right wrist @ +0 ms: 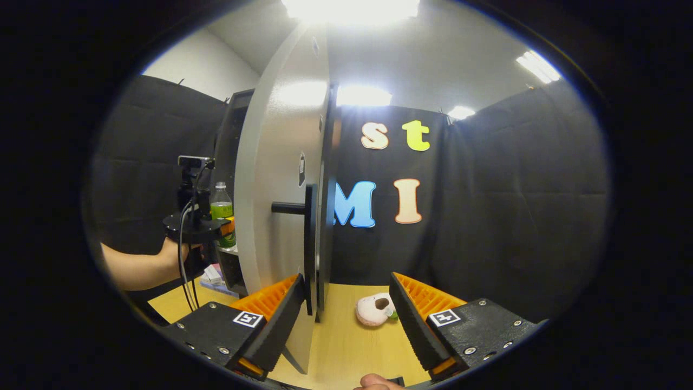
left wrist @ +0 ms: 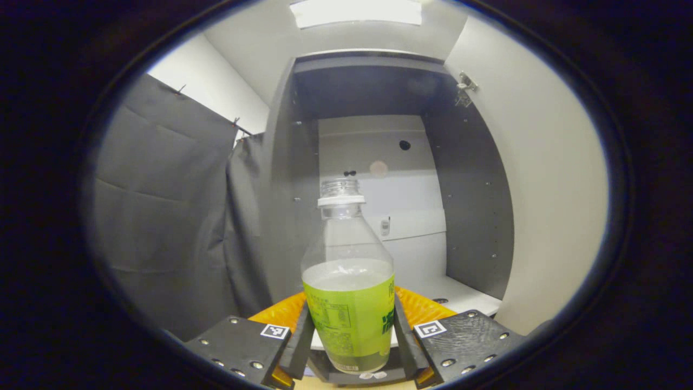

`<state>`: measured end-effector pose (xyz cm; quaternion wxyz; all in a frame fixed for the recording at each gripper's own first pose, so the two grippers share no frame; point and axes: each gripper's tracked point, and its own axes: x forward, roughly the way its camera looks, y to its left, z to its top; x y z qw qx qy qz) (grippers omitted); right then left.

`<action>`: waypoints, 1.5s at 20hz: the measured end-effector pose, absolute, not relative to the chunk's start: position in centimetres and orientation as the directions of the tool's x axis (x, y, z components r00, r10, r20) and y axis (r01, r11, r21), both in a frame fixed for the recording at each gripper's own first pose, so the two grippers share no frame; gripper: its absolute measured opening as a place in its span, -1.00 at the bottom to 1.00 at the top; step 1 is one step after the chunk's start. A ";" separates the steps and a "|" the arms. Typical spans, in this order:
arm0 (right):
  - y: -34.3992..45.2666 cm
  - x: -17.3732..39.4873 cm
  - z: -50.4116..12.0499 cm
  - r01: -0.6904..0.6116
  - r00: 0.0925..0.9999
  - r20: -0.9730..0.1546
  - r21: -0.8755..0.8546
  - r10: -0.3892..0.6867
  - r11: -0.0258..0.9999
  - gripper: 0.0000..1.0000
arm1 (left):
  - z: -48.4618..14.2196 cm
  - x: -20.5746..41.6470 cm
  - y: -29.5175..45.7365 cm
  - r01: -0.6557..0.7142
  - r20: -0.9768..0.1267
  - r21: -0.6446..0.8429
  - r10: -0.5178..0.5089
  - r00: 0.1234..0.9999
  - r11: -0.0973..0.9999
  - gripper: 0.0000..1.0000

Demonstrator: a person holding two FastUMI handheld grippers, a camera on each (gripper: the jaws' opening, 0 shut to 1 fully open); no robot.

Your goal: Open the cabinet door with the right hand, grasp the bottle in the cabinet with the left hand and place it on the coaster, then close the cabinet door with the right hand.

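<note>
An upright clear bottle (left wrist: 349,281) with a green label and pale liquid stands between my left gripper's (left wrist: 352,325) fingers, which press on both of its sides. Behind it is the open cabinet (left wrist: 373,103), dark inside with a white back and a white shelf floor (left wrist: 460,295). Its white door (left wrist: 541,179) is swung out to the right. In the right gripper view the door (right wrist: 276,179) is seen nearly edge-on. Its black handle (right wrist: 308,244) lies between the fingers of my open right gripper (right wrist: 346,303), close to the left finger. Farther left, a hand holds the left gripper (right wrist: 197,222) with the bottle (right wrist: 221,208) at the cabinet's front.
A white plush toy (right wrist: 375,310) lies on the wooden table (right wrist: 346,346) just right of the door's edge. Some small items (right wrist: 212,275) sit at the foot of the cabinet. Black cloth walls close the booth on the left and right.
</note>
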<state>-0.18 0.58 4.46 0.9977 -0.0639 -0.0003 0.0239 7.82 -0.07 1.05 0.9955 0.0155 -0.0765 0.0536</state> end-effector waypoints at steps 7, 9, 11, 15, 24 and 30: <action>0.5 -0.8 1.8 -0.181 0.983 -0.024 -0.026 0.180 0.983 0.91 | -2.9 -5.3 0.4 -0.221 0.128 0.016 0.217 0.968 0.975 0.51; 0.3 -0.8 1.2 -0.190 0.982 -0.017 0.028 0.190 0.981 0.91 | -4.6 -9.1 0.2 -0.247 0.133 0.028 0.241 0.961 0.969 0.51; 0.2 -0.7 0.4 -0.202 0.979 -0.005 0.091 0.203 0.975 0.92 | -6.5 -12.4 -0.5 -0.262 0.145 0.047 0.253 0.957 0.964 0.51; -0.2 -1.2 -2.9 -0.183 0.983 -0.014 0.097 0.185 0.978 0.92 | -11.3 -16.3 -1.1 -0.283 0.139 0.080 0.270 0.953 0.956 0.51; 0.0 -2.6 -19.5 -0.179 0.933 -0.321 -0.019 0.163 0.984 0.91 | -31.7 -20.6 -1.7 -0.318 0.077 0.078 0.312 0.947 0.945 0.36; 0.7 -4.1 -24.7 -0.256 0.875 -0.447 -0.096 0.189 0.962 0.92 | -37.8 -20.3 -0.6 -0.347 0.070 0.016 0.345 0.936 0.938 0.37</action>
